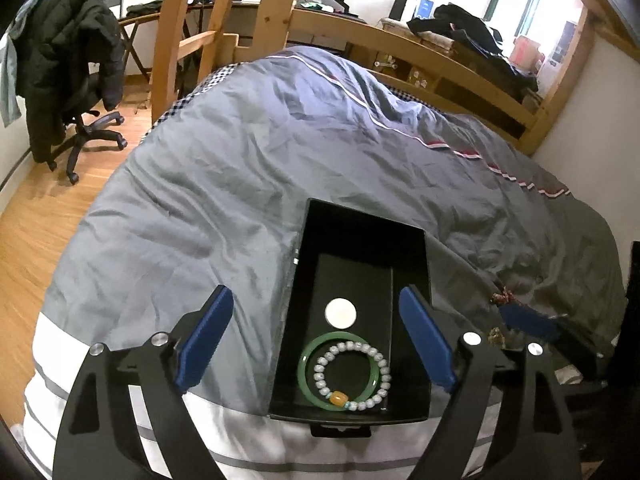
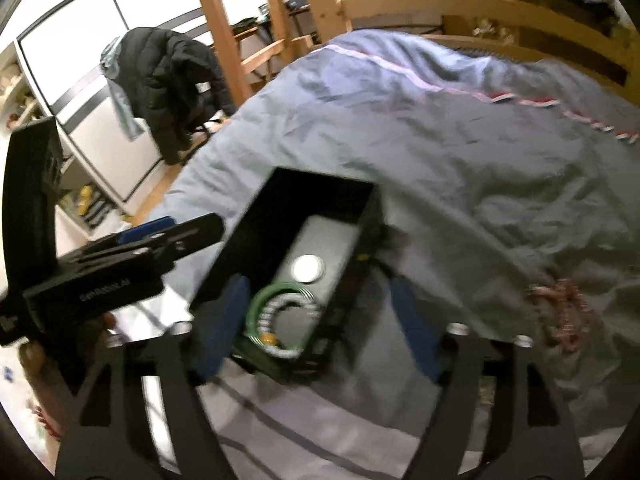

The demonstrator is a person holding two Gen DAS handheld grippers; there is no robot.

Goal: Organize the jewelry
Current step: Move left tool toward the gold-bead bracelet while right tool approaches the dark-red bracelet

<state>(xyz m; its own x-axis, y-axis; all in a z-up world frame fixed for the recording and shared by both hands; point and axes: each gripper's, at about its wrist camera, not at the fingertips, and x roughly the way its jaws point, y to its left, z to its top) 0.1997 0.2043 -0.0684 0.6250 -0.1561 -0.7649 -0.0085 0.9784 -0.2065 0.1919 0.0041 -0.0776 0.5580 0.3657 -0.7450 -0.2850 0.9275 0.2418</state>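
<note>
Both grippers' fingers spread wide, nothing between them; left gripper hovers over the black box holding bangle and bracelet near the bed's foot edge.

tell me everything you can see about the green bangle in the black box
The green bangle is a smooth, glossy closed ring that looks like jade or glass. It lies flat on the floor of the open black box, at the end nearest the camera. A pale beaded bracelet with one amber bead lies inside its circle, overlapping its near edge. A white round disc sits just beyond it. Neither gripper touches it.
</note>
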